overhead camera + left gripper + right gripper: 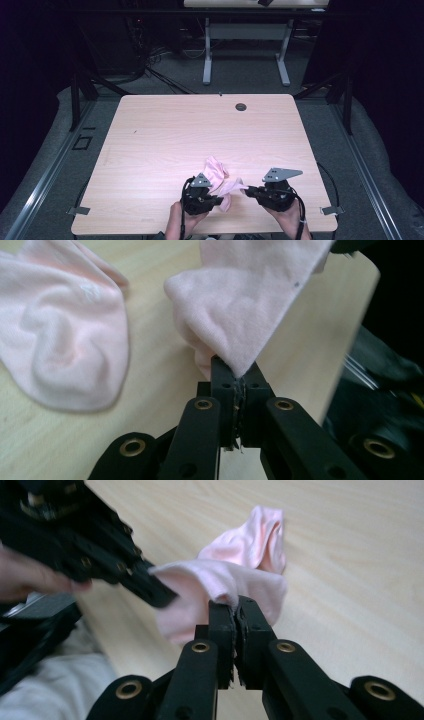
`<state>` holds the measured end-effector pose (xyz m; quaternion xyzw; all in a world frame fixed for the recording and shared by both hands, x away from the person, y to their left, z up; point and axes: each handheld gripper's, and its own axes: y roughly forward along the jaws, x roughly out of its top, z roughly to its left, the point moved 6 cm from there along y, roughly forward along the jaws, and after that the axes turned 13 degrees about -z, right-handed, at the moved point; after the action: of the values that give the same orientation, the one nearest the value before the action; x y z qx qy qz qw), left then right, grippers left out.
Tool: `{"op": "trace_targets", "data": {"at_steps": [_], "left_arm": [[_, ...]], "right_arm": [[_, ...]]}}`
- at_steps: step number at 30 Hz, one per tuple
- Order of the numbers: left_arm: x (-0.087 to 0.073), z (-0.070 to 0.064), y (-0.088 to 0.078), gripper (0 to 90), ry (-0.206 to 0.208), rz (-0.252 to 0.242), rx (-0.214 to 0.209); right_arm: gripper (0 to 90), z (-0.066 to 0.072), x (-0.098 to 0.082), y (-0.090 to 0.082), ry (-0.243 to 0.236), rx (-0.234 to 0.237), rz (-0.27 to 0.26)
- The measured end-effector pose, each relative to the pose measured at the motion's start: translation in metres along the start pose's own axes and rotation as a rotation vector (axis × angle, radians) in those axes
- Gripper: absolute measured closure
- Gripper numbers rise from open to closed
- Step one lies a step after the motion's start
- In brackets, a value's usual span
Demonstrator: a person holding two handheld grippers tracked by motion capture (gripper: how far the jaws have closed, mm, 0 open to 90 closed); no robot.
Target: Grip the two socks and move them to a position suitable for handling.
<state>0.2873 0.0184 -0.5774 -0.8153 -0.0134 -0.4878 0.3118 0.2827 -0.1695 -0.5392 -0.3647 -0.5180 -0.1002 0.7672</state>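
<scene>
Two grippers, left gripper point(218, 200), right gripper point(248, 189), jaws pinching one pink sock point(218, 172)

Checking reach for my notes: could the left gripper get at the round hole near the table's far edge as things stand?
Probably not yet: the left gripper is shut on the pink cloth, also pinched by the right gripper; the hole lies far across bare table.

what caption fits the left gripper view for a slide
Left tool shut on an edge of a soft pale pink cloth lifted above the light wooden table.
</scene>
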Motion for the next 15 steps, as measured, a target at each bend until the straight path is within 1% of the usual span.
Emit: {"op": "trace_targets", "data": {"at_steps": [1, 2, 3, 4, 5, 6, 7, 8, 9, 10, 11, 12, 13, 14, 15], "left_arm": [[0.001, -0.001, -0.004, 88.2, -0.013, 0.035, -0.033], [0.001, -0.001, -0.006, 88.0, -0.023, 0.065, -0.057], [0.003, 0.0, -0.006, 87.9, -0.036, 0.077, -0.079], [0.003, 0.003, -0.004, 87.4, -0.035, 0.104, -0.079], [0.003, 0.006, 0.0, 86.5, -0.035, 0.128, -0.071], [0.004, 0.012, 0.004, 84.5, -0.051, 0.133, -0.072], [0.003, 0.017, 0.008, 82.1, -0.064, 0.148, -0.07], [0.003, 0.024, 0.012, 80.5, -0.069, 0.156, -0.043], [0.003, 0.03, 0.015, 77.4, -0.083, 0.154, -0.037], [0.004, 0.036, 0.017, 72.1, -0.095, 0.154, -0.007], [0.005, 0.042, 0.019, 68.5, -0.093, 0.15, 0.023], [0.007, 0.047, 0.018, 62.8, -0.095, 0.135, 0.05], [0.008, 0.052, 0.018, 60.2, -0.102, 0.124, 0.071], [0.009, 0.056, 0.017, 57.3, -0.114, 0.108, 0.08], [0.009, 0.059, 0.016, 54.4, -0.126, 0.093, 0.089]], "right_arm": [[86.7, 0.001, -0.002, -0.005, 0.013, 0.007, 0.02], [86.6, 0.001, -0.002, -0.009, 0.028, 0.013, 0.025], [86.4, 0.001, -0.002, -0.01, 0.044, 0.026, 0.047], [86.2, -0.001, -0.002, -0.009, 0.049, 0.027, 0.076], [85.8, -0.004, -0.002, -0.005, 0.067, 0.025, 0.098], [85.2, -0.01, -0.004, 0.002, 0.074, 0.019, 0.136], [83.6, -0.016, -0.005, 0.01, 0.088, 0.011, 0.163], [80.2, -0.023, -0.005, 0.018, 0.106, 0.003, 0.175], [78.9, -0.03, -0.006, 0.027, 0.112, -0.021, 0.188], [75.8, -0.037, -0.007, 0.035, 0.115, -0.038, 0.2], [71.2, -0.042, -0.007, 0.041, 0.123, -0.034, 0.2], [69.1, -0.046, -0.008, 0.047, 0.124, -0.041, 0.206], [67.6, -0.051, -0.009, 0.051, 0.11, -0.051, 0.212], [66.5, -0.053, -0.01, 0.055, 0.111, -0.058, 0.201], [65.9, -0.056, -0.011, 0.059, 0.11, -0.049, 0.191]]}}
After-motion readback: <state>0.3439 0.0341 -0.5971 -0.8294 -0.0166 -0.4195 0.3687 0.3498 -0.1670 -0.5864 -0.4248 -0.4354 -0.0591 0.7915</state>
